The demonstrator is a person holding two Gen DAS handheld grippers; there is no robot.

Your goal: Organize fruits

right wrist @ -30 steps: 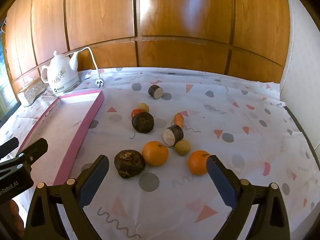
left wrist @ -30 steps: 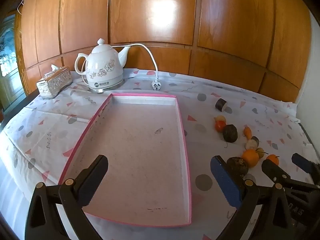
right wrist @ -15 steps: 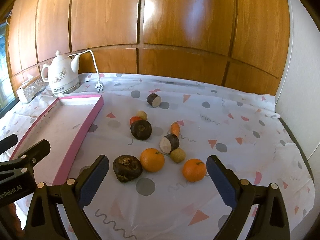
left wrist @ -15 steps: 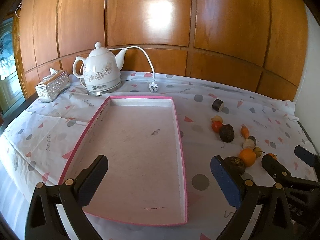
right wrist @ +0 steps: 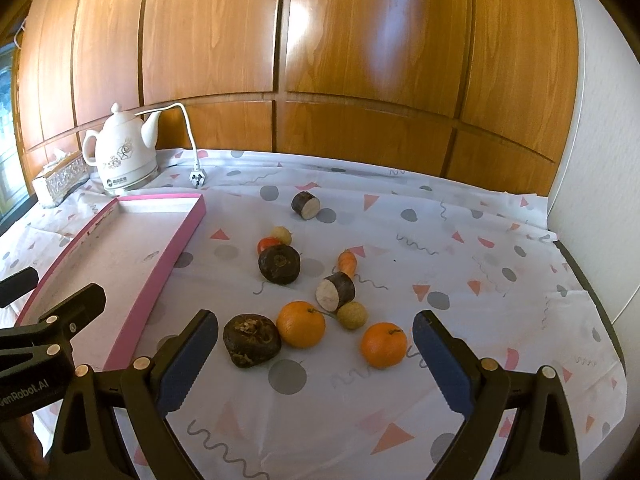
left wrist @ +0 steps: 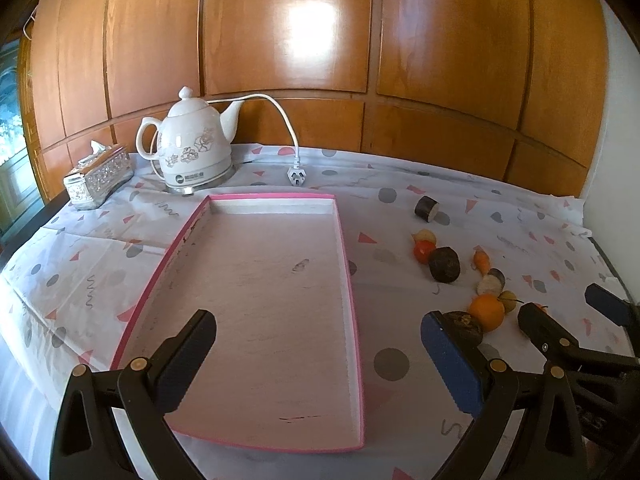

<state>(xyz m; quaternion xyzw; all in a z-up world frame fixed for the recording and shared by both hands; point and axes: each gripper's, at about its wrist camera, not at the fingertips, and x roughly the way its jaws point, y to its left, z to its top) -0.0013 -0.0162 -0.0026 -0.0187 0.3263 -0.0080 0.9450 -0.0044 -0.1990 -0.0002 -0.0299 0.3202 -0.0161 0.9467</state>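
Note:
A shallow pink-rimmed tray lies empty on the patterned tablecloth; it also shows in the right wrist view. Right of it lie scattered fruits: two oranges, a dark lumpy fruit, a dark round one, two cut dark pieces, a small carrot, a red fruit and small yellowish ones. My left gripper is open and empty over the tray's near end. My right gripper is open and empty just before the oranges.
A white floral kettle with its loose cord and plug stands behind the tray. A silver tissue box sits at the back left. Wood panelling backs the table; a white wall is at the right.
Both grippers have pulled back and risen slightly, so the tray and fruits look a little farther off. Nothing on the table has moved; both stay open.

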